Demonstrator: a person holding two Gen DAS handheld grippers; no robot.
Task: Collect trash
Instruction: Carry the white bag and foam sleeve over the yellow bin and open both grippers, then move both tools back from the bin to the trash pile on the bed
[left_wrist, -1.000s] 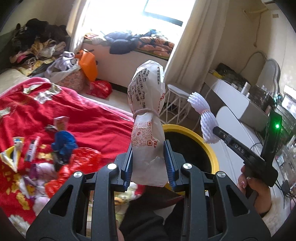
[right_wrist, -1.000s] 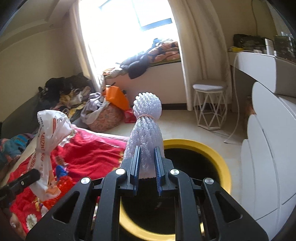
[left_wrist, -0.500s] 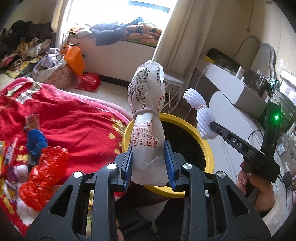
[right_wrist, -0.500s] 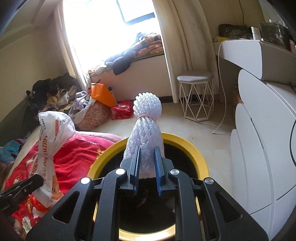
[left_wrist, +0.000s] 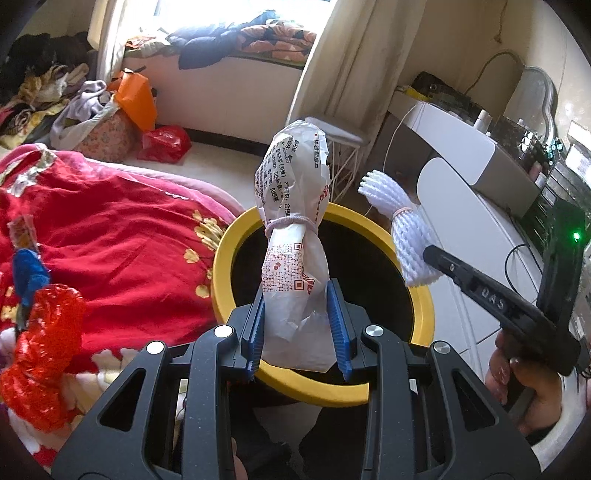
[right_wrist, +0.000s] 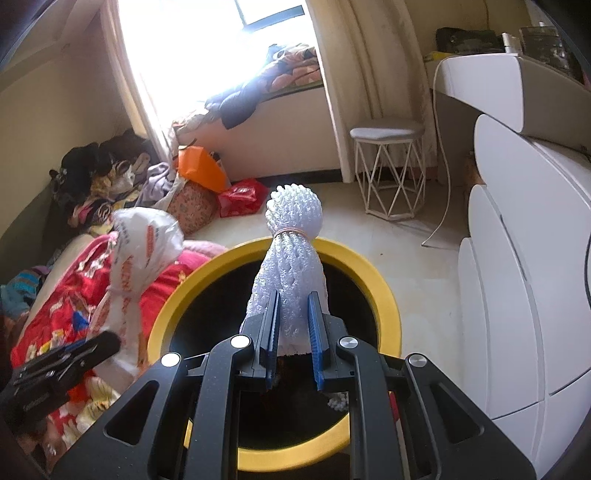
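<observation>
My left gripper (left_wrist: 298, 325) is shut on a white printed plastic wrapper (left_wrist: 293, 236) tied with a rubber band, held over the near rim of the yellow-rimmed black bin (left_wrist: 221, 266). My right gripper (right_wrist: 292, 332) is shut on a white foam net bundle (right_wrist: 291, 258) tied with a band, held above the bin's opening (right_wrist: 388, 291). The foam net also shows in the left wrist view (left_wrist: 406, 236), at the bin's right side. The wrapper also shows in the right wrist view (right_wrist: 136, 258), at the bin's left side.
A red bedspread (left_wrist: 110, 240) lies left of the bin with red crinkled trash (left_wrist: 44, 354) and a blue piece (left_wrist: 27, 273) on it. A white dresser (right_wrist: 524, 258) stands right. A wire stool (right_wrist: 388, 166) and piled clothes and bags (right_wrist: 192, 177) sit by the window.
Both grippers have moved toward the bin with their loads; the bin now sits larger and more directly under both held items. Both grips are unchanged.
</observation>
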